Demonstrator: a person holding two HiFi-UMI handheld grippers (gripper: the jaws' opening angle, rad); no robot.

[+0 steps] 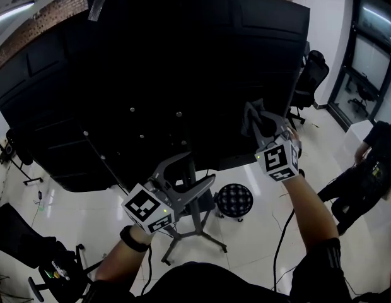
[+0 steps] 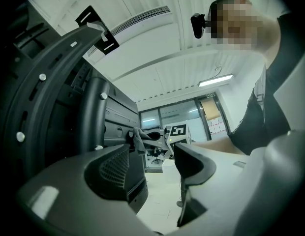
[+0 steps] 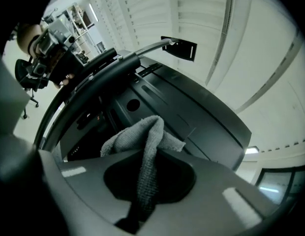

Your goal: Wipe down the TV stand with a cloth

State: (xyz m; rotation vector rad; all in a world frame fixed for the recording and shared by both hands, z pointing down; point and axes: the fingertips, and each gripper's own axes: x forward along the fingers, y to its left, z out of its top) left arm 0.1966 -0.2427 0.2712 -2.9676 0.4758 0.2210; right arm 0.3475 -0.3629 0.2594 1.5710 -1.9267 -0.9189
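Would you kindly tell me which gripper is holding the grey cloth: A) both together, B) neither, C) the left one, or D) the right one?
D: the right gripper pinches the grey cloth; the left gripper stands open and empty.

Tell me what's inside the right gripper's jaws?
A grey cloth is pinched between the right gripper's shut jaws. It bunches up past them, in front of a black panel. Its lower end is hidden down between the jaws.

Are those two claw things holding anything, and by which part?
The right gripper pinches the grey cloth by a bunched fold; the rest spills beyond the jaws. The left gripper holds nothing, jaws apart.
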